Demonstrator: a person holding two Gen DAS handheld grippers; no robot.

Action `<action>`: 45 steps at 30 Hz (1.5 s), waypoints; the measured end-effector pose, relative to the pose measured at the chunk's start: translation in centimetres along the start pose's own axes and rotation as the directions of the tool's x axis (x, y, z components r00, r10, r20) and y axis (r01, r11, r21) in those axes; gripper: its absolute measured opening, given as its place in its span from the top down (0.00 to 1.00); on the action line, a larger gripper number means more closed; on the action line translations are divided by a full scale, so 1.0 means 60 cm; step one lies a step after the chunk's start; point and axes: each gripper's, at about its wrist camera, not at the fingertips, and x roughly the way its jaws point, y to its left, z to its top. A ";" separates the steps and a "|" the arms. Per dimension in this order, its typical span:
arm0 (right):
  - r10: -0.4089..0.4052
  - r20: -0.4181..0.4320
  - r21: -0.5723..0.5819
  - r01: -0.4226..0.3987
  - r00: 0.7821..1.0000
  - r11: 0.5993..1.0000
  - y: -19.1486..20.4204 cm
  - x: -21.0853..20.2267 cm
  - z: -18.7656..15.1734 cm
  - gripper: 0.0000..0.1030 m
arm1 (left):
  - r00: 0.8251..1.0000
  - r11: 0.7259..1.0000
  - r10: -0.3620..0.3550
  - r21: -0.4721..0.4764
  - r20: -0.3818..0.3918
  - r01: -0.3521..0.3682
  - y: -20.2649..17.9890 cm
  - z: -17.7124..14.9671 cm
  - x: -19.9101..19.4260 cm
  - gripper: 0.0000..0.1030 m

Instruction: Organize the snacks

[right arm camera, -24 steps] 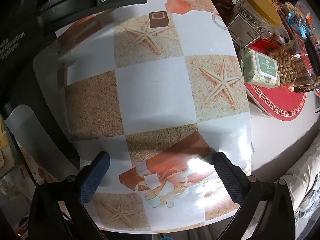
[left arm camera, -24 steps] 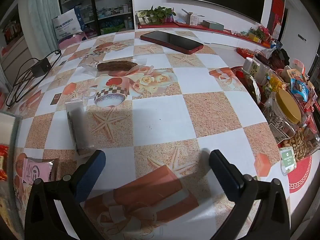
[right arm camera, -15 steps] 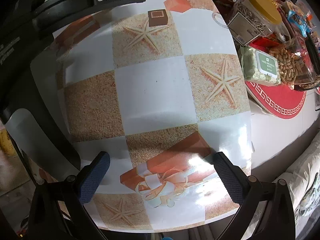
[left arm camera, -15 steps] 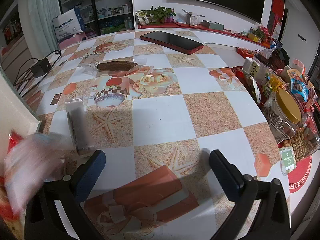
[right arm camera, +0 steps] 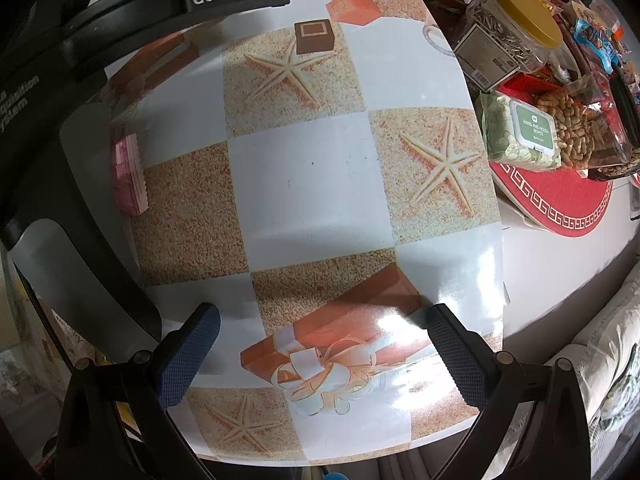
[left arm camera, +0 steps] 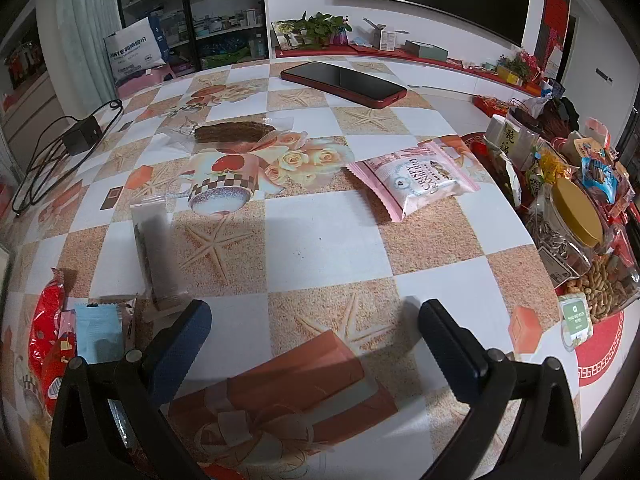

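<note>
Snacks [left arm camera: 412,178] lie untouched on the table [left arm camera: 328,240]; both grippers' jaws gape wide, holding nothing.

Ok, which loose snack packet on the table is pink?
The pink packet, lying flat right of centre near the jar. The clear packets beside the left gripper hold dark snacks.

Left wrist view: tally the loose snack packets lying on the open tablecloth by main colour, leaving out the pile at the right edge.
Pink: 1
Clear with dark contents: 2
Light blue: 1
Red: 1
Total: 5
</note>
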 end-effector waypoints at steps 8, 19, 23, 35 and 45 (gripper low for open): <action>0.017 -0.010 0.001 -0.017 1.000 1.000 0.001 -0.002 0.001 0.00 | 1.000 1.000 0.000 0.000 0.000 0.000 0.000 0.000 0.000 0.00; 0.038 -0.026 0.001 -0.038 0.999 0.999 0.005 -0.005 0.001 0.00 | 1.000 1.000 0.000 0.000 0.000 0.000 0.000 0.000 0.000 0.00; 0.049 -0.043 0.001 -0.049 0.998 0.999 0.006 -0.005 0.003 0.00 | 1.000 1.000 0.000 0.000 0.000 0.000 0.000 0.000 0.000 0.00; 0.035 -0.024 0.002 -0.035 0.999 0.999 0.009 -0.008 0.001 0.00 | 1.000 1.000 0.000 0.000 0.000 0.000 0.000 0.000 0.000 0.00; 0.018 0.002 0.004 -0.018 1.000 1.000 0.010 -0.011 -0.001 0.00 | 1.000 1.000 0.000 0.000 0.000 0.000 0.000 0.000 0.000 0.00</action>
